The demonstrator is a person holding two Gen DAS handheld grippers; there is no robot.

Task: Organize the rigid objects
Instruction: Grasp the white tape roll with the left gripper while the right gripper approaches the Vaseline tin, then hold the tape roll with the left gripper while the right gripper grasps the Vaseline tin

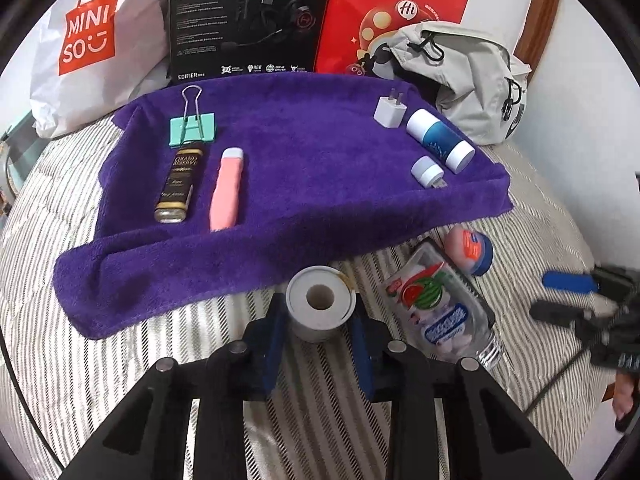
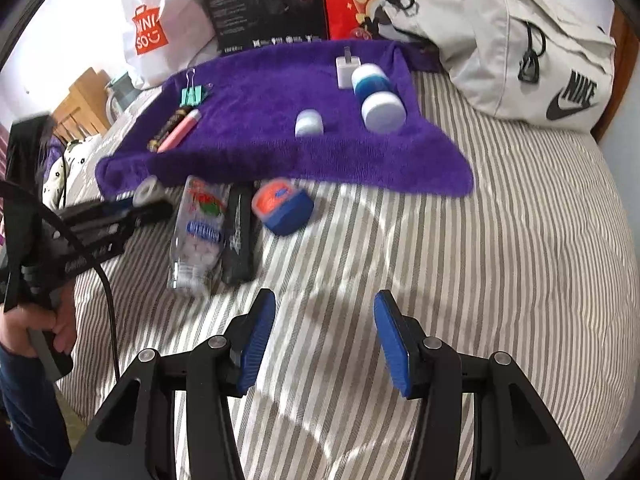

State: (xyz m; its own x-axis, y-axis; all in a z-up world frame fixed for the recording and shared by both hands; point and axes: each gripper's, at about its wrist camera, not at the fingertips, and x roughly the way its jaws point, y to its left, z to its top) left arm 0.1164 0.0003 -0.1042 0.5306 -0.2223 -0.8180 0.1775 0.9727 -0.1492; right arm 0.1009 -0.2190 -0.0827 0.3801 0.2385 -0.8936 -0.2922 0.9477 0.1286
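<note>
**Tape roll in the left jaws, towel half filled**

Left wrist view: the left gripper (image 1: 320, 320) has its blue pads clamped on a grey tape roll (image 1: 320, 303), core hole facing the camera, just off the near edge of the purple towel (image 1: 300, 184); on the towel's left lie a binder clip (image 1: 192, 128), a dark tube (image 1: 178, 182) and a pink case (image 1: 227, 189); at its right, a white charger (image 1: 389, 112) and a blue-and-white bottle (image 1: 440, 140). The roll looks light and stiff, probably a little slick on its flat faces; gripping across the outer rim, as here, seems soundest.

Right wrist view: the right gripper (image 2: 324, 336) hangs over bare striped bedding (image 2: 500, 240), jaws wide apart and empty; a clear candy bottle (image 2: 200, 232) and an orange-and-blue jar (image 2: 282, 206) lie off the towel's near edge, to the left, not yet sorted.
</note>
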